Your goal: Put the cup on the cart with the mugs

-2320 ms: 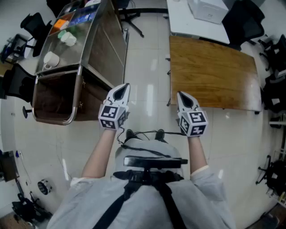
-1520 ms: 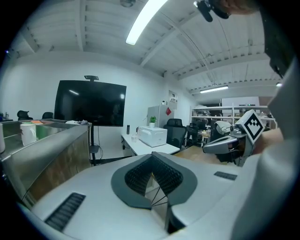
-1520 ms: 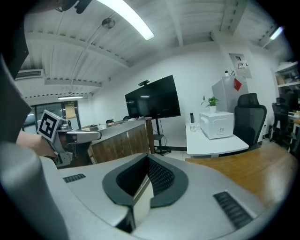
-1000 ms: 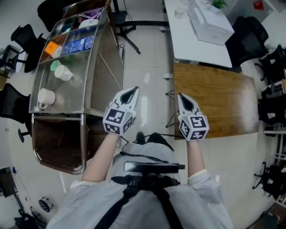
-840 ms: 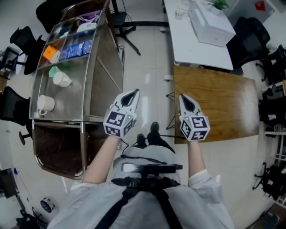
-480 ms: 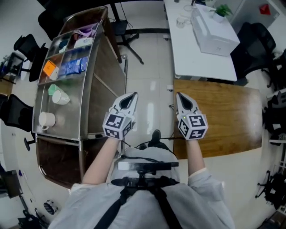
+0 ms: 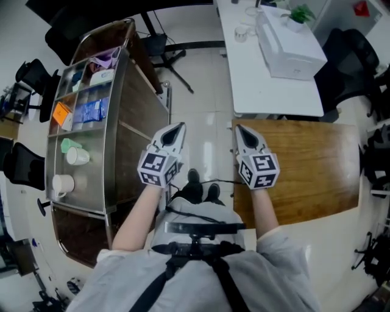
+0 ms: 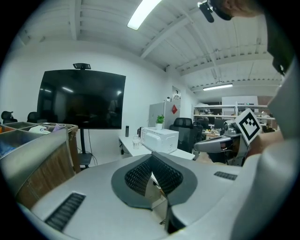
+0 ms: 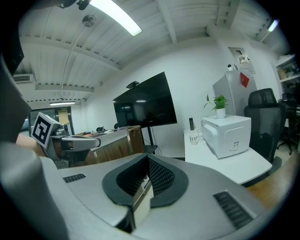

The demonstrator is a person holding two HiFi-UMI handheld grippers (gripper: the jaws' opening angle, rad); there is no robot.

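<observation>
A small clear cup stands at the far end of the white table; it also shows as the cup and the cup in the two gripper views. Two white mugs and a green one sit on the steel top of the cart at the left. My left gripper and right gripper are held side by side over the aisle floor between cart and tables. Both are shut with nothing in them, far short of the cup. The left gripper and the right gripper show their pads meeting.
A white box-shaped appliance and a potted plant share the white table. A wooden table lies right of my right gripper. Black office chairs stand at the right, and a large dark screen stands behind the cart.
The view has moved forward along the aisle: the cart slid back to my left and the white table with the cup came nearer. Both grippers stayed shut, side by side.
</observation>
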